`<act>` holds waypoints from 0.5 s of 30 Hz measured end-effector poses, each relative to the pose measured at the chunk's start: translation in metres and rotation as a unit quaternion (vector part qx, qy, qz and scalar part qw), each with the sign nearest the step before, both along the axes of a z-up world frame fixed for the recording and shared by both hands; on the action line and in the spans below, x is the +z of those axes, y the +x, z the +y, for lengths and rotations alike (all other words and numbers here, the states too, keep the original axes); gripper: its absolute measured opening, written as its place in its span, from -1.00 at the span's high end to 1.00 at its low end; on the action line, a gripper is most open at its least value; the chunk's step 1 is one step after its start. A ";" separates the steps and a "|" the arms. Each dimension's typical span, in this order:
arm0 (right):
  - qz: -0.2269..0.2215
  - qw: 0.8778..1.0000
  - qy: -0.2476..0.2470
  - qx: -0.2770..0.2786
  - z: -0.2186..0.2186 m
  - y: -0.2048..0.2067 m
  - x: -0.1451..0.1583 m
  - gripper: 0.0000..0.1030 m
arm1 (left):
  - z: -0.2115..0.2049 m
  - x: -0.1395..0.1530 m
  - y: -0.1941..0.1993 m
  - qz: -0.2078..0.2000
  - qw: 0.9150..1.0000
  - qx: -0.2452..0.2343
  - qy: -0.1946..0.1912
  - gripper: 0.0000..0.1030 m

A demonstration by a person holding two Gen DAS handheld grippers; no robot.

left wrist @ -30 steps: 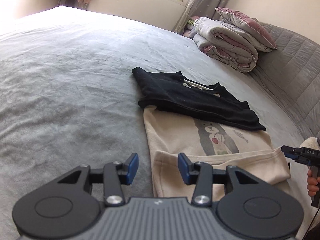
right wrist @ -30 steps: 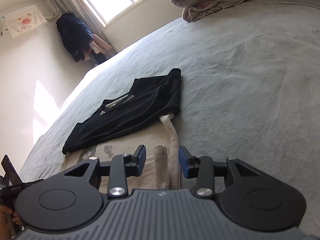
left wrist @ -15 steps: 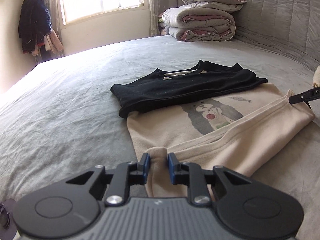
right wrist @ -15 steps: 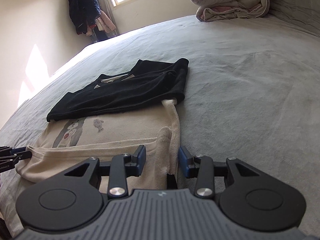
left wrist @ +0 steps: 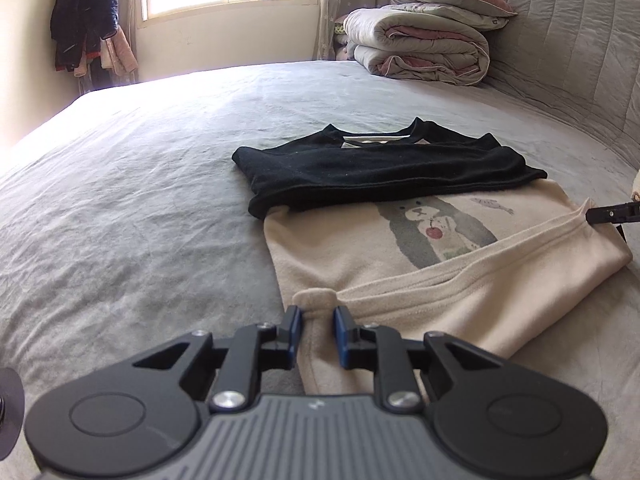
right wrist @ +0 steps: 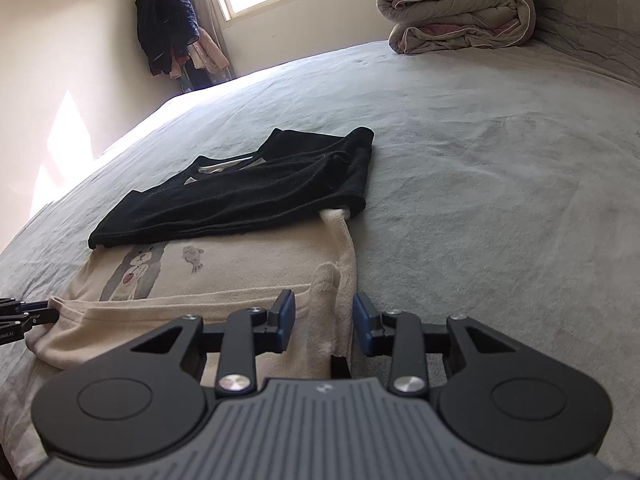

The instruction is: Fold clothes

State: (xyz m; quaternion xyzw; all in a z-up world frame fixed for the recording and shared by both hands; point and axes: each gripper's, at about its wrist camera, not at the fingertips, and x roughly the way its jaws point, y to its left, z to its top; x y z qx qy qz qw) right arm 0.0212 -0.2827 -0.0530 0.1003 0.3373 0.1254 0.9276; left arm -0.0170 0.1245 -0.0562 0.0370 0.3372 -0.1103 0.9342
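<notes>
A cream shirt with a bear print (left wrist: 384,248) (right wrist: 240,272) lies on the grey bed, its near hem folded up toward the print. Its black upper part (left wrist: 376,168) (right wrist: 248,196) is folded flat across the far end. My left gripper (left wrist: 317,328) is shut on the hem's left corner. My right gripper (right wrist: 324,318) is open, its jaws on either side of the hem's right corner fold without pinching it. The right gripper's tip (left wrist: 612,213) shows at the shirt's right corner in the left wrist view, and the left gripper's tip (right wrist: 24,312) shows in the right wrist view.
The grey bed sheet (left wrist: 140,200) (right wrist: 500,160) spreads wide on all sides. A folded quilt and pillow (left wrist: 424,44) (right wrist: 460,4) sit at the head, by a padded headboard (left wrist: 568,60). Coats (left wrist: 88,24) (right wrist: 168,24) hang in the corner by the window.
The left gripper dropped to the hem corner and shut on it. The right gripper lowered beside the other corner and stayed open. The hem stays folded over.
</notes>
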 end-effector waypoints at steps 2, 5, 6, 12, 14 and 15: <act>-0.008 1.000 -0.009 -0.003 0.002 -0.002 0.001 0.79 | 0.001 0.004 -0.002 -0.010 1.000 0.005 -0.004 0.83; -0.032 0.999 -0.016 -0.010 0.006 -0.009 0.007 0.84 | 0.001 0.012 -0.010 -0.034 0.999 0.008 -0.005 0.84; -0.043 0.999 -0.021 -0.011 0.007 -0.011 0.009 0.85 | 0.001 0.014 -0.013 -0.041 0.999 0.009 -0.005 0.84; -0.111 0.992 -0.048 -0.016 0.015 -0.026 0.022 0.85 | 0.005 0.027 -0.017 -0.081 0.996 0.025 -0.021 0.84; -0.134 0.989 -0.057 -0.021 0.017 -0.029 0.026 0.85 | 0.005 0.029 -0.015 -0.092 0.995 0.034 -0.022 0.84; -0.143 0.987 -0.061 -0.024 0.018 -0.029 0.027 0.85 | 0.005 0.030 -0.013 -0.097 0.994 0.040 -0.022 0.84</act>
